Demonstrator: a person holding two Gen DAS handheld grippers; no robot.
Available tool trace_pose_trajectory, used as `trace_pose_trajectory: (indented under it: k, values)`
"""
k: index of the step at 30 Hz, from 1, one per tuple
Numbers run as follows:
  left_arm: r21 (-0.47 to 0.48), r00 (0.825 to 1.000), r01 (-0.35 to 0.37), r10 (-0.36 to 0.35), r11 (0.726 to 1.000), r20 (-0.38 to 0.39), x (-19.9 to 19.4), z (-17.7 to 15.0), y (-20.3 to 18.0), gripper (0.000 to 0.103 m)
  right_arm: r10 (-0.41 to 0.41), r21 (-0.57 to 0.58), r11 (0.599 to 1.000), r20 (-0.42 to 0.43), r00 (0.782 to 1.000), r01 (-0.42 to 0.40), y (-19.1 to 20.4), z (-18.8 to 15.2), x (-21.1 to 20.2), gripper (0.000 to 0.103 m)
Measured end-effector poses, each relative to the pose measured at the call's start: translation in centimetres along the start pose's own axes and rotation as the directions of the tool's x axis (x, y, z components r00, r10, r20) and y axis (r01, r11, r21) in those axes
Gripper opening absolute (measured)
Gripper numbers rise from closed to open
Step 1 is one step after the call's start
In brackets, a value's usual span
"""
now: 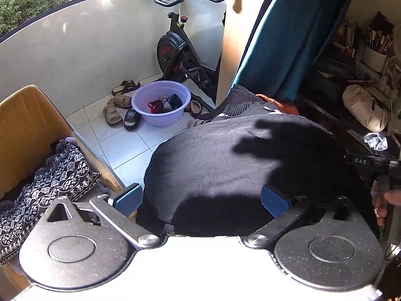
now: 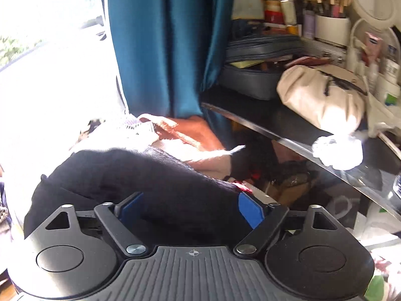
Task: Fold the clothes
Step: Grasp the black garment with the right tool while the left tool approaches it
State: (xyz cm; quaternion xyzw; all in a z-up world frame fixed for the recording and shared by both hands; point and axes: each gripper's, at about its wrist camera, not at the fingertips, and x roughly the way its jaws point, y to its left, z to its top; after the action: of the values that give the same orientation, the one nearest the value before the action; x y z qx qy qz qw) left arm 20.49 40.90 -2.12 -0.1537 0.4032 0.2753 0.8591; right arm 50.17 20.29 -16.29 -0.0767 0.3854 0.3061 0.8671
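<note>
In the left wrist view, the left gripper (image 1: 201, 199) stands spread wide, its blue pads on either side of a dark garment (image 1: 238, 160) that lies flat and smooth toward 12 o'clock; nothing is pinched. At 1 o'clock a grey knit (image 1: 240, 102) and an orange cloth (image 1: 278, 102) sit heaped behind it. A purple basin (image 1: 160, 105) of small items rests on the floor at 11 o'clock, a patterned cloth (image 1: 50, 175) on a yellow chair at 9.

In the right wrist view, the right gripper (image 2: 190, 208) is likewise spread, straddling the dark garment's near edge — the desk (image 2: 288, 130) runs off at 2 o'clock.

By judgement, this fits either smoothing before a fold or releasing after one; any further fold calls for both grippers to close on an edge.
</note>
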Motion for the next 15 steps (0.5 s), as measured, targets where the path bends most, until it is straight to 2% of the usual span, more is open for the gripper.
trace_pose_trajectory:
  k: [1, 2, 3, 4, 5, 8, 10, 15]
  values:
    - [-0.01, 1.0, -0.009, 0.009, 1.0, -0.007, 0.0, -0.2, 0.4, 0.103, 0.009, -0.017, 1.0, -0.035, 0.999, -0.009, 0.3, 0.3, 1.2, 0.087]
    - [-0.021, 1.0, -0.018, 0.017, 1.0, -0.014, 0.1, -0.4, 0.9, 0.103, 0.033, -0.023, 0.999, -0.077, 0.996, -0.035, 0.7, 0.4, 2.4, 0.076]
    - [-0.034, 0.999, -0.024, 0.023, 0.999, -0.023, 0.1, -0.6, 1.4, 0.103, 0.057, -0.025, 0.998, -0.073, 0.996, -0.059, 1.0, 0.2, 2.7, 0.065]
    - [-0.048, 0.999, -0.03, 0.029, 0.998, -0.031, 0.2, -0.7, 1.9, 0.103, 0.062, -0.045, 0.997, -0.051, 0.997, -0.064, 1.5, -0.1, 2.2, 0.02]
    - [-0.063, 0.999, -0.035, 0.033, 0.997, -0.036, 0.3, -0.9, 2.4, 0.103, 0.055, -0.069, 0.996, -0.039, 0.998, -0.058, 2.0, -0.6, 1.3, 0.005]
    - [-0.1, 0.998, -0.038, 0.033, 0.994, -0.053, 0.8, -1.1, 3.5, 0.103, 0.039, -0.14, 0.989, -0.004, 0.999, -0.039, 3.5, -2.0, -1.5, 0.003]
    - [-0.116, 0.998, -0.028, 0.021, 0.993, -0.065, 1.3, -1.1, 3.8, 0.103, 0.065, -0.167, 0.984, -0.002, 0.998, -0.065, 4.0, -3.5, -3.5, 0.002]
    - [-0.115, 0.997, 0.02, -0.029, 0.993, -0.077, 2.2, -0.8, 3.3, 0.103, 0.096, -0.127, 0.987, -0.033, 0.995, -0.1, 3.5, -7.3, -8.5, 0.002]
